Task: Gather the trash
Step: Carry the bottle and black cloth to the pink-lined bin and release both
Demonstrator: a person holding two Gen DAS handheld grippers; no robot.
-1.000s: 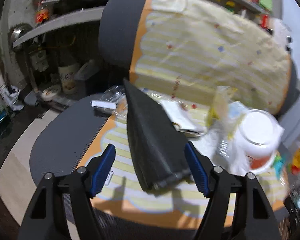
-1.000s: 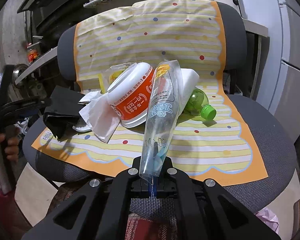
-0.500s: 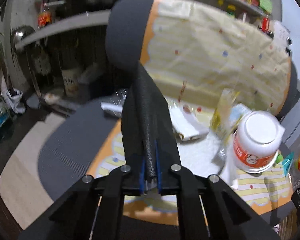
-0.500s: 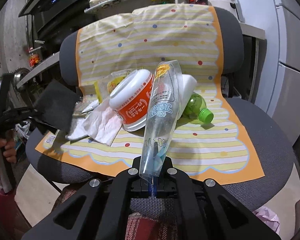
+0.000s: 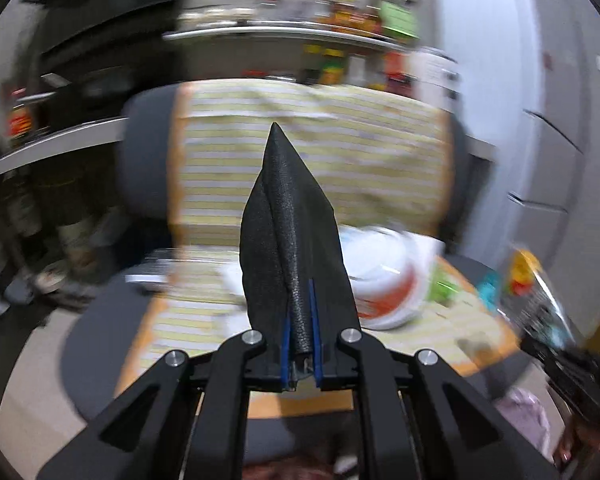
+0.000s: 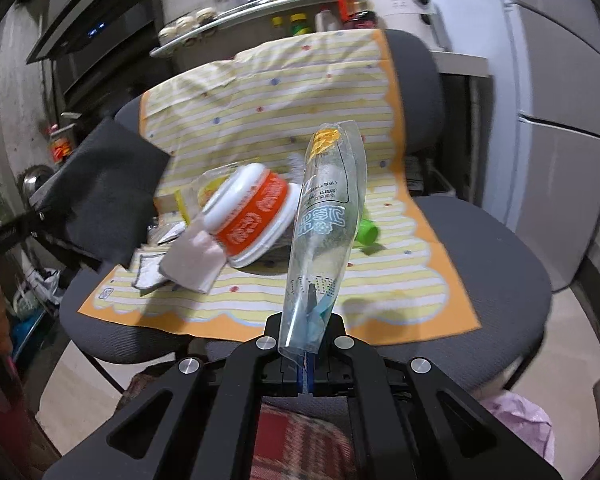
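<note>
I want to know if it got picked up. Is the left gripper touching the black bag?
Touching. The left wrist view shows the left gripper shut on the black bag, pinched between its blue pads.

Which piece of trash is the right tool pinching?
The clear plastic wrapper, standing up from the right tool. The orange-and-white bowl and tissue lie on the chair.

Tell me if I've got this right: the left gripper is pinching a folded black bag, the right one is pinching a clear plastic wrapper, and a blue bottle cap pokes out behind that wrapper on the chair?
Almost. The cap is green, not blue; the right wrist view shows it on the striped cloth behind the clear plastic wrapper. The rest holds: the left gripper is shut on the folded black bag, and the right gripper is shut on the wrapper.
</note>
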